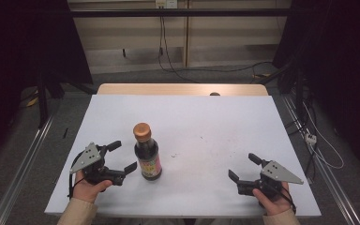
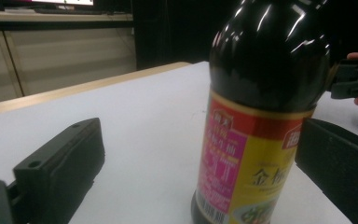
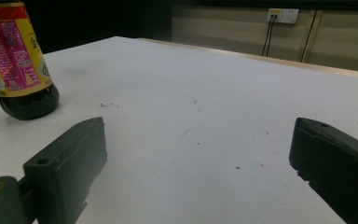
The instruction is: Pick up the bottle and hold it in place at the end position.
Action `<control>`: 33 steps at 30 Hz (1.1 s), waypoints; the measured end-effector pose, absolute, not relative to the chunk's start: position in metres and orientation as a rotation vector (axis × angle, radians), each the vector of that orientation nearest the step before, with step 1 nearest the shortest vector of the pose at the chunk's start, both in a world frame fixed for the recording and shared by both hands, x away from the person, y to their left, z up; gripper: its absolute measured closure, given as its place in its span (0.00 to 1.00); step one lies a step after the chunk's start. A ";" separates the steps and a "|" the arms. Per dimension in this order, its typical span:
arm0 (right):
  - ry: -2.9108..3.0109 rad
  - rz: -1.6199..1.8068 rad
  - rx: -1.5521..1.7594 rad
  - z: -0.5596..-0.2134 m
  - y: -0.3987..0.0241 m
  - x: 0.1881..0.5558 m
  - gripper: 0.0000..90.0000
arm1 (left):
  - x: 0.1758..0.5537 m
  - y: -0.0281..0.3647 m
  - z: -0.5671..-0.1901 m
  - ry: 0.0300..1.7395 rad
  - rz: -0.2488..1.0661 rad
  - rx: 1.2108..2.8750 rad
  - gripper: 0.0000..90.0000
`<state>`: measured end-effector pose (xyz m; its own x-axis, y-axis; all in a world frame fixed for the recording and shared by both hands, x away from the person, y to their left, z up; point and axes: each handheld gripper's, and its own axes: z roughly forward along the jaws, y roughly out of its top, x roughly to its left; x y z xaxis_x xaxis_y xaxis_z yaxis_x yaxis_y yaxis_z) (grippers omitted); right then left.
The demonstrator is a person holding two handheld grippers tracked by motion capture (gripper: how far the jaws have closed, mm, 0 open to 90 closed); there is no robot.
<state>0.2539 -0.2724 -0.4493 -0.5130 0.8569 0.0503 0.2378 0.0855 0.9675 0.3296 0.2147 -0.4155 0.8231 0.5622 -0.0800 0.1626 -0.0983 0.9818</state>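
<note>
In the left gripper view the two black jaws stand wide apart at the bottom corners, and the dark sauce bottle [image 2: 261,116] rises close in front of them, nearer the right-hand jaw but with bare table showing between the glass and each pad, so nothing is gripped. From the high view the left gripper [image 1: 118,157] sits low on the near left part of the white table [image 1: 206,117], held in the person's left hand [image 1: 88,187], its jaws spread and pointing at the bottle [image 1: 147,152], which stands upright just beside them. The bottle has a copper-coloured cap [image 1: 141,131], dark contents and a label in pink, yellow and red, and it sits left of the table's middle. The right gripper [image 1: 244,167] rests at the near right of the table in the person's right hand [image 1: 274,201], well apart from the bottle, jaws likewise spread wide and holding nothing. In the right gripper view its jaws frame bare white table with a few small specks, and the bottle's base [image 3: 23,100] shows at the far upper left. Beyond the table's wooden far edge [image 1: 183,89] cables trail over a grey floor.
</note>
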 end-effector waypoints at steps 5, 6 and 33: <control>1.818 1.448 1.081 -0.450 -0.273 0.254 0.04 | 0.330 0.209 -0.411 0.562 0.379 1.689 0.01; 1.818 1.448 1.081 -0.450 -0.273 0.254 0.04 | 0.330 0.208 -0.410 0.560 0.377 1.692 0.01; 1.811 1.437 1.075 -0.449 -0.274 0.253 0.04 | 0.332 0.172 -0.412 0.527 0.319 1.721 0.08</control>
